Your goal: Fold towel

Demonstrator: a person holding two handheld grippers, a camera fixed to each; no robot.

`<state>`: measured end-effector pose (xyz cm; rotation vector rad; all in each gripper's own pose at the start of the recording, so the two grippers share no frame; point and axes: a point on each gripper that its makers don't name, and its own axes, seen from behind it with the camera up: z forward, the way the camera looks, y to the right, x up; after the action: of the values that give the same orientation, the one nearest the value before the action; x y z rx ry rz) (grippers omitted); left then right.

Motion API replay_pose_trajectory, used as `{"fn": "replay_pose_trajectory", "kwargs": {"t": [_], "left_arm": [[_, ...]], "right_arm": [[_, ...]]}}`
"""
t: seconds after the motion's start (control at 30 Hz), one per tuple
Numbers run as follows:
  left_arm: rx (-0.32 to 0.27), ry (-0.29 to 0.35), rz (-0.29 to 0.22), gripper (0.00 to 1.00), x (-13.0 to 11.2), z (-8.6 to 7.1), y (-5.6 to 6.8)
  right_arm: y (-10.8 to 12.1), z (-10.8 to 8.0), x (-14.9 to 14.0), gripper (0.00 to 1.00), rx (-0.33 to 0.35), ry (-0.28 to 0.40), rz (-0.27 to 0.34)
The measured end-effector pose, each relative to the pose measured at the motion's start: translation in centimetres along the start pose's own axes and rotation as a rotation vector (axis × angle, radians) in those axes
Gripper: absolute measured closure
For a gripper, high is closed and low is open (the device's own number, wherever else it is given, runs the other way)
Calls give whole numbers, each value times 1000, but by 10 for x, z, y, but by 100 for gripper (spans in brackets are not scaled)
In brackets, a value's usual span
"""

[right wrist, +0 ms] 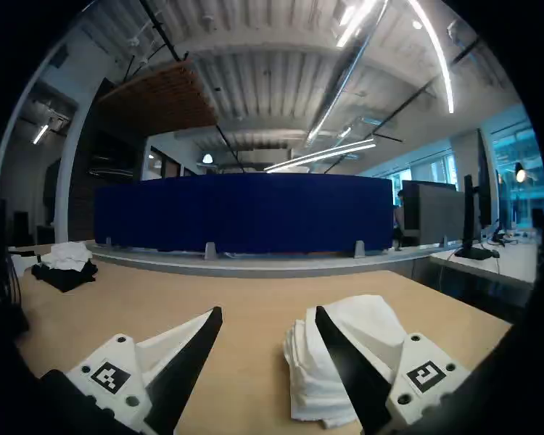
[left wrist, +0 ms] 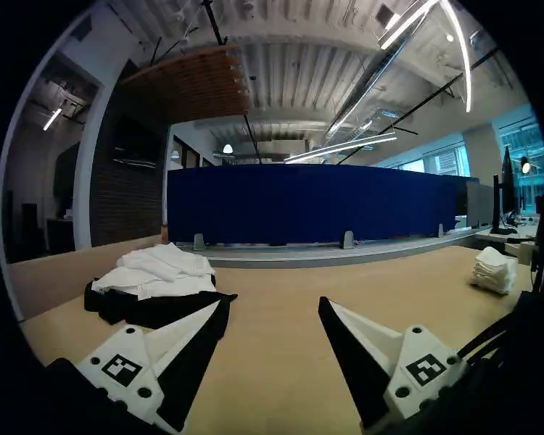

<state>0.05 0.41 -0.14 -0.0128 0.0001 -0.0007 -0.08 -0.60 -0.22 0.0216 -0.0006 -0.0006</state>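
A loose heap of white towels point(left wrist: 159, 270) lies on black cloth point(left wrist: 145, 306) at the table's left, just beyond my left gripper point(left wrist: 275, 308), which is open and holds nothing. A neat stack of folded white towels point(left wrist: 495, 270) sits at the right side of the table. In the right gripper view that folded stack point(right wrist: 344, 351) lies close under the right finger point(right wrist: 352, 370) of my right gripper point(right wrist: 267, 315), which is open and empty. The heap of unfolded towels point(right wrist: 67, 256) on the black cloth point(right wrist: 63, 277) appears far off at the left.
The wooden table point(left wrist: 286, 341) runs back to a blue partition point(left wrist: 308, 203) on a grey rail. Monitors point(right wrist: 475, 203) and another desk stand to the right. Black cables point(left wrist: 504, 330) lie near the right edge in the left gripper view.
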Motion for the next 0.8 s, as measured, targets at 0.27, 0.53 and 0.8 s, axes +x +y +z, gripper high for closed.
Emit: {"fn": "replay_pose_trajectory", "kwargs": {"t": [0.27, 0.53, 0.8], "left_arm": [[0, 0, 0, 8, 0, 0, 0], [0, 0, 0, 8, 0, -1, 1], [0, -1, -2, 8, 0, 0, 0]], "right_arm": [[0, -1, 0, 0, 0, 0, 0], [0, -3, 0, 0, 0, 0, 0], [0, -5, 0, 0, 0, 0, 0]]}}
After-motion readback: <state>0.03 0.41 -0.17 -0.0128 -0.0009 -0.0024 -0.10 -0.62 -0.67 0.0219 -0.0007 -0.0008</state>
